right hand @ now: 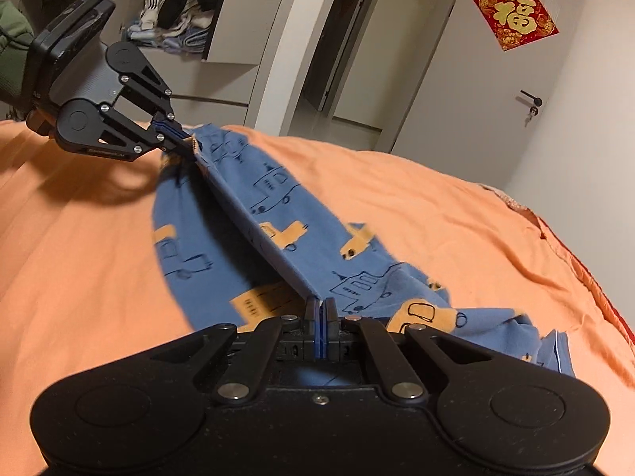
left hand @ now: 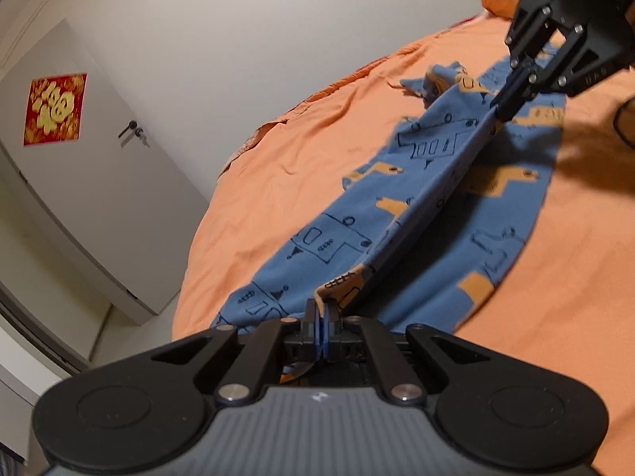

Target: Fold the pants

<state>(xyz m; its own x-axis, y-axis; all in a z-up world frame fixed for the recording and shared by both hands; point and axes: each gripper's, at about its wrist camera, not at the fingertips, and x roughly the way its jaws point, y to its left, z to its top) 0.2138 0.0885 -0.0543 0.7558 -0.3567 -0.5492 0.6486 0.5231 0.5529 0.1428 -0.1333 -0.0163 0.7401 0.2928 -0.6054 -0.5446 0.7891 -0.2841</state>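
Pants (left hand: 397, 214) are hanging taut between the left gripper (left hand: 322, 317) and right gripper (right hand: 322, 313), both clamping one edge; keeping tension even should be laying the fold flat on the bed (left hand: 278, 158).

Soft matt cloth pants (left hand: 401, 214), sheet (left hand: 278, 182)

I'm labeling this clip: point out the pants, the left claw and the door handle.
pants (left hand: 432, 198): left wrist view, raised taut fold.
left claw (left hand: 321, 309): left wrist view, between its fingertips, shut on the pants.
door handle (right hand: 531, 100): right wrist view, black lever.
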